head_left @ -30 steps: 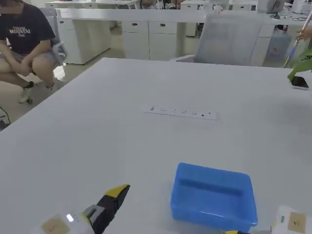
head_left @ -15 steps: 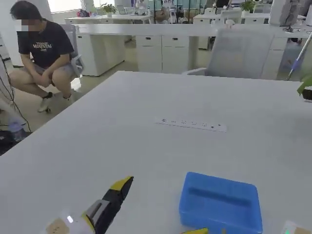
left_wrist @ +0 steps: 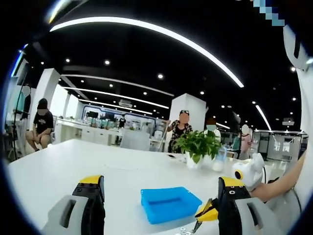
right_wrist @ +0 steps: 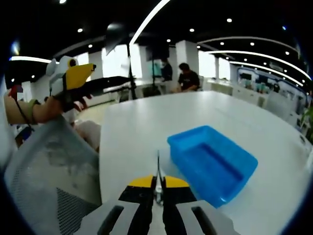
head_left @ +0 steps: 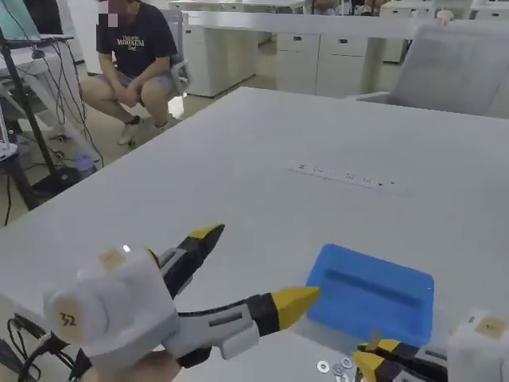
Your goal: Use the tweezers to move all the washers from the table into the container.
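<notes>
A blue container [head_left: 370, 290] sits on the white table [head_left: 238, 159], and several small washers [head_left: 334, 368] lie just in front of its near edge. My right gripper [head_left: 367, 356] is at the bottom right, close beside the washers. In the right gripper view my right gripper [right_wrist: 157, 183] is shut on thin metal tweezers [right_wrist: 158, 166], which point past the container [right_wrist: 212, 164]. My left gripper [head_left: 253, 267] hovers left of the container, open and holding nothing. In the left gripper view my left gripper [left_wrist: 160, 182] frames the container [left_wrist: 168, 203] and washers [left_wrist: 183, 230].
A flat power strip [head_left: 346, 177] lies mid-table beyond the container. A person [head_left: 139, 48] crouches on the floor past the table's far left edge. An office chair [head_left: 453, 68] stands behind the table. A potted plant [left_wrist: 198, 144] stands on the table.
The head view has swung left and down. My left gripper has risen further into it with both jaws showing. My right gripper's tips and the washers have come into sight.
</notes>
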`<state>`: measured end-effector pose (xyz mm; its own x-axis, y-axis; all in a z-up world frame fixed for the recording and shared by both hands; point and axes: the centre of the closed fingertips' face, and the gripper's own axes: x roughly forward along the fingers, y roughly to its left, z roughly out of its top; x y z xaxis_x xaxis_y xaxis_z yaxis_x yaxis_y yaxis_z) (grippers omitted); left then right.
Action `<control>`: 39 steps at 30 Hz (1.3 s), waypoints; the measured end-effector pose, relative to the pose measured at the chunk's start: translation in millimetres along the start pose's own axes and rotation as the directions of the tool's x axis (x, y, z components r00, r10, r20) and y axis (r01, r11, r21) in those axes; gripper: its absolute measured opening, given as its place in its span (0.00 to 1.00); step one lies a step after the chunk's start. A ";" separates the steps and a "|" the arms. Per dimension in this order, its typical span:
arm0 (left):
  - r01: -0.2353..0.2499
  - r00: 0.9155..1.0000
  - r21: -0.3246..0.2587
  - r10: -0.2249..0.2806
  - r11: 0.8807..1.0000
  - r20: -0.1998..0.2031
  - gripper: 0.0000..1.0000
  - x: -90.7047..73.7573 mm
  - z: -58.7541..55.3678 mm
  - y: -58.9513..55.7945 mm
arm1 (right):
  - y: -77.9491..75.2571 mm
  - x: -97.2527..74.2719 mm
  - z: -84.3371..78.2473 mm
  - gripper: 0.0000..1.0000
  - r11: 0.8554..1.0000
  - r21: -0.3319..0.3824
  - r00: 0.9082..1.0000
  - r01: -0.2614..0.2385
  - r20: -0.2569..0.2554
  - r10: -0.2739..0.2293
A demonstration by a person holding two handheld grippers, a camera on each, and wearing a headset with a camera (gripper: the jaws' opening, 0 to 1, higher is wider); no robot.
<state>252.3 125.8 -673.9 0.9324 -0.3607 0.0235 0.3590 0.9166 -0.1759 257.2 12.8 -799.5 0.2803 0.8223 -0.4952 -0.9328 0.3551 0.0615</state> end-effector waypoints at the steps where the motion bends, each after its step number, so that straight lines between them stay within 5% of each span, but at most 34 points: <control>1: -0.002 1.000 -0.008 0.002 1.000 -0.010 0.99 0.4 -2.0 0.9 | -0.3 -0.2 0.0 0.02 1.000 -0.001 1.000 -0.004 -0.002 0.004; 7: -0.010 1.000 -0.011 0.009 1.000 -0.026 0.99 -0.8 -4.6 1.7 | 4.5 4.3 2.7 0.02 0.997 -0.062 0.998 -0.054 -0.026 0.052; 15: -0.022 0.998 -0.013 0.021 1.000 -0.060 0.99 -1.0 -11.1 4.0 | 4.4 -4.3 2.0 0.02 0.997 -0.058 0.999 -0.049 -0.026 0.047; 23: -0.019 0.995 -0.010 0.018 1.000 -0.094 0.99 -0.1 -17.6 1.1 | 1.7 -21.5 23.2 0.02 0.998 -0.035 0.999 -0.042 0.008 0.043; 29: -0.035 0.996 -0.001 0.035 0.999 -0.086 0.96 -1.9 -15.6 5.3 | -10.6 -34.2 48.1 0.02 0.999 -0.048 0.999 -0.017 0.047 0.019; 39: -0.056 0.991 0.032 0.060 0.998 -0.118 0.97 -1.4 -22.8 13.8 | -57.8 -34.2 94.7 0.02 0.999 -0.015 0.994 0.042 0.100 -0.041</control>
<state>255.0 135.0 -698.9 0.9408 -0.3229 -0.1029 0.3069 0.9406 -0.1454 322.9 6.3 -704.1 0.3392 0.8476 -0.4081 -0.9235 0.3826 0.0270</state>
